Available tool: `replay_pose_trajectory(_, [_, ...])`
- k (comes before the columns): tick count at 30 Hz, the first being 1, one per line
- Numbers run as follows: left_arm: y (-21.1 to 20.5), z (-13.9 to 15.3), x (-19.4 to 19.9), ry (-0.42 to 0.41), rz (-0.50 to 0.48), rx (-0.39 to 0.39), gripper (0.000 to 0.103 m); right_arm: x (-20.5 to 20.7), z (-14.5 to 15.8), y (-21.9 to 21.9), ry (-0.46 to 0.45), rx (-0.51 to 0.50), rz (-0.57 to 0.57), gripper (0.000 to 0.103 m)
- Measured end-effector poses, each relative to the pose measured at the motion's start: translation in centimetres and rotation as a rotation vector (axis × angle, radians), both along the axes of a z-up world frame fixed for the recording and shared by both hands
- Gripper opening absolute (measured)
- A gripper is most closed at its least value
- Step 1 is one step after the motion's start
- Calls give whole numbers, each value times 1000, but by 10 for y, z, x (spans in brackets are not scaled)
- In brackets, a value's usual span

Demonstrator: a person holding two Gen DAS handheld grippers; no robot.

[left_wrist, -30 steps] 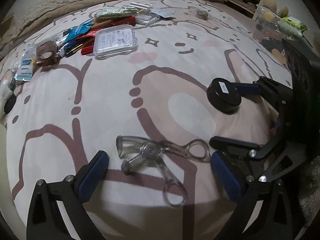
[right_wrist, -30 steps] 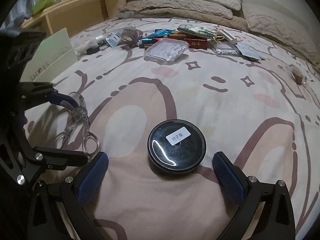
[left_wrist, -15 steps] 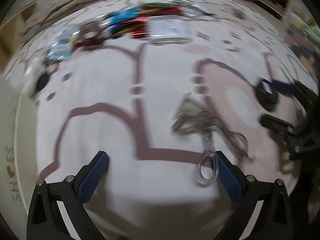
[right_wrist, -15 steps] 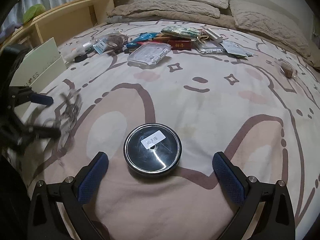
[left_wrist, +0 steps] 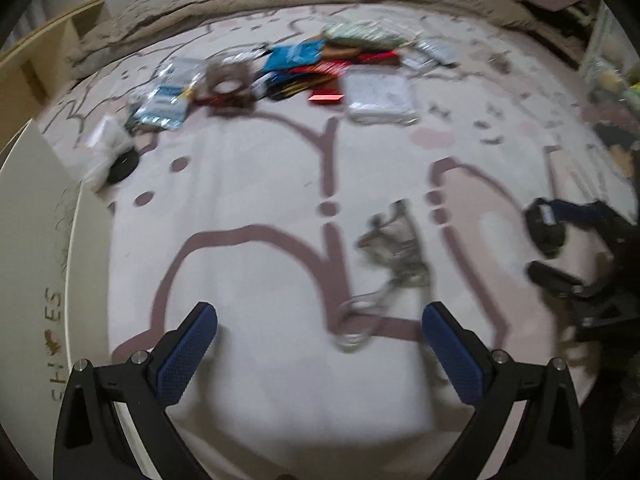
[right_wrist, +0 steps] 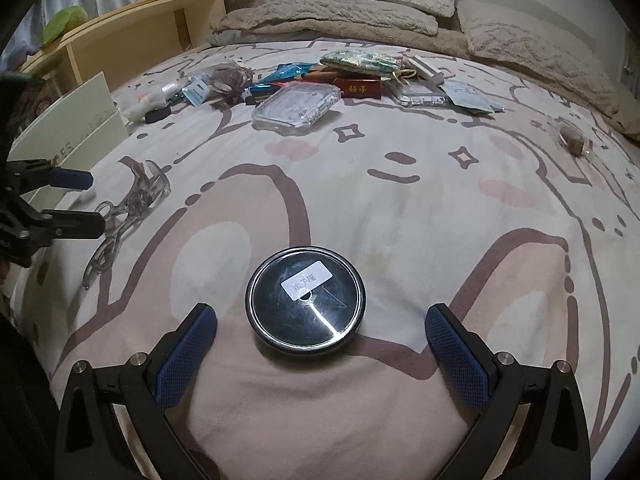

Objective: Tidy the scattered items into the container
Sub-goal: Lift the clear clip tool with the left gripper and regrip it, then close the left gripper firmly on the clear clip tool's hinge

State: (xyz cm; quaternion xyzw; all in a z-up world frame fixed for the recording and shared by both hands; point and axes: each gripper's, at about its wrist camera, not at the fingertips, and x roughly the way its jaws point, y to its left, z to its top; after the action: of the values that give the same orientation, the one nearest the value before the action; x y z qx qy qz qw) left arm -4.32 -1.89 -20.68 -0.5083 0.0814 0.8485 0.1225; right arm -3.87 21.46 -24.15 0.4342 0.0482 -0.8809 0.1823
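both grippers, left (left_wrist: 320,344) and right (right_wrist: 320,340), are spread wide and hold nothing. the tin (right_wrist: 306,296) lies between the right fingers, the curler (right_wrist: 120,208) near the left. the pile (right_wrist: 320,76) lies untouched; the box (right_wrist: 68,120), probably the container, looks unfilled.

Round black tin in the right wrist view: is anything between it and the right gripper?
Nothing visible. The round black tin lies flat on the bedspread, just ahead of the right gripper, whose jaws stand open to either side with only bare fabric between. The clear eyelash curler lies well off to the left.
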Motion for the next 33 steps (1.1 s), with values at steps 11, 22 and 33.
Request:
replay_pose_trajectory(11, [52,-19,-9,-26,-60,-27,101,1,3,-8,19,8,1,103])
replay_pose_trajectory(22, [58,-19,-7,-32,-21,4,69,3,6,-11,40,29,-18,87])
replay_pose_trajectory(33, [62,-12,-1,-1,-46,13,55,7,12,-11,46,-17,-3,51])
